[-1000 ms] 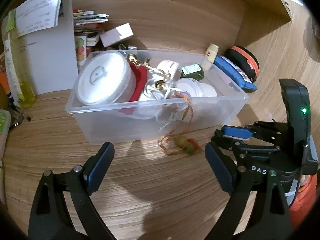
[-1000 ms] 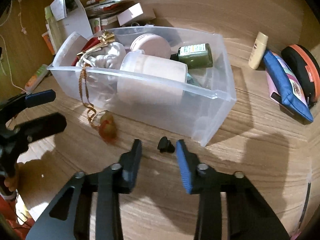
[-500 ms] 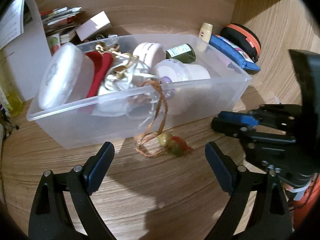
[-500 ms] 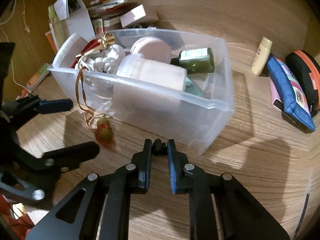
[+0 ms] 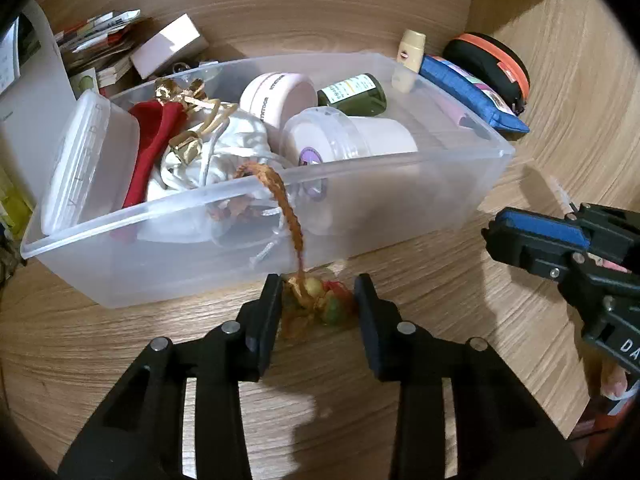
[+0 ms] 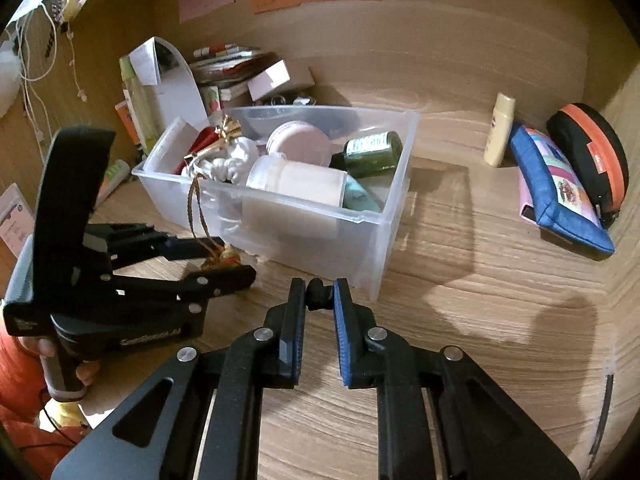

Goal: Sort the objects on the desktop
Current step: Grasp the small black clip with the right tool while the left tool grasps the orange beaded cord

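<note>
A: On the left, our left gripper (image 5: 316, 300) has just been closing, and its jaws now clamp the beaded charm (image 5: 320, 302) that lies on the wooden desk (image 5: 360, 420) just in front of the clear plastic bin (image 5: 400, 216). The charm's braided orange cord (image 5: 286, 208) runs up over the near rim into the bin.

B: And to the right, our right gripper (image 6: 320, 294) is pinched tight on a small black cap-like piece (image 6: 319, 293), held near the bin's near right corner.

A: So we judge we are mid-pickup on both stray items.

B: Next, we think, each goes up and over the rim. The cord may snag on the white drawstring pouch (image 5: 216, 152), so the charm wants a slow lift before we let go among the jars.
</note>
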